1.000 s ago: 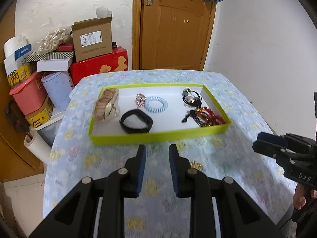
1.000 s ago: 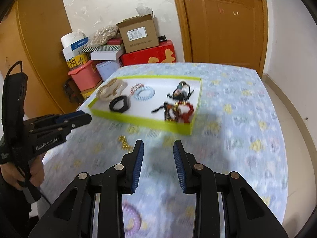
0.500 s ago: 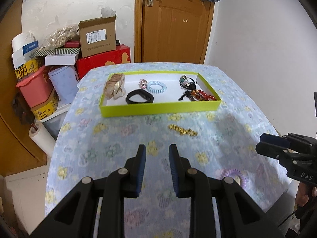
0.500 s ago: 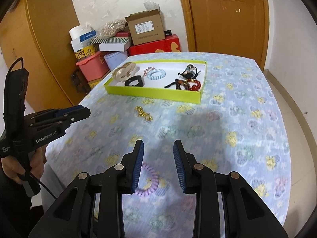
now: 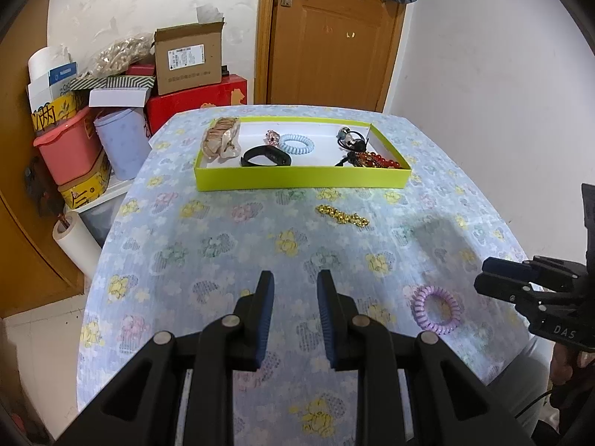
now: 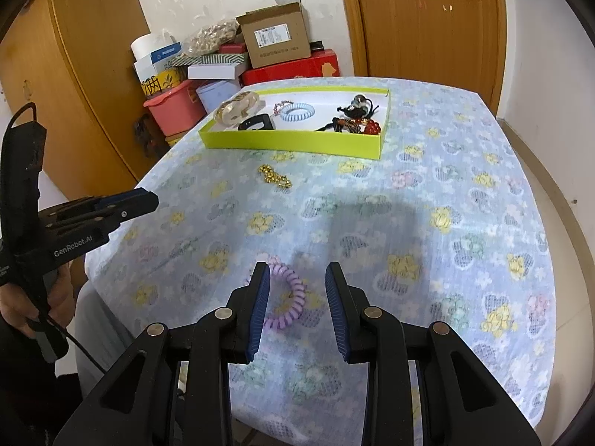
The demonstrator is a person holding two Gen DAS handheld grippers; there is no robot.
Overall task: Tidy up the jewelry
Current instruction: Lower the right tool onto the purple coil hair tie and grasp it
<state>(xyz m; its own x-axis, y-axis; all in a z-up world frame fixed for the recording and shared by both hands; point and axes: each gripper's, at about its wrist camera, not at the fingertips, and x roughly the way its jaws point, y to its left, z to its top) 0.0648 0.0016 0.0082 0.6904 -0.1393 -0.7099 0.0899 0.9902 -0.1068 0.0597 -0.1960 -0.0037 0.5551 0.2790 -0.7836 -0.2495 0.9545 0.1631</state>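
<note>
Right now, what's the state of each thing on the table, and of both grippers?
Green tray: holds jewelry.
Gold chain: loose on cloth, outside tray.
Purple coil hair tie: loose near table edge.
Left gripper: open, empty.
Right gripper: open above the tie, empty.

Two spiral hair ties, purple (image 5: 436,309) and blue (image 5: 296,144); one gold chain (image 5: 342,216); one green tray (image 5: 297,182).

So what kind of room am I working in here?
Probably a room in a home, partly used for storage: a table under a flowered cloth, stacked boxes in the corner, and a wooden door.
</note>
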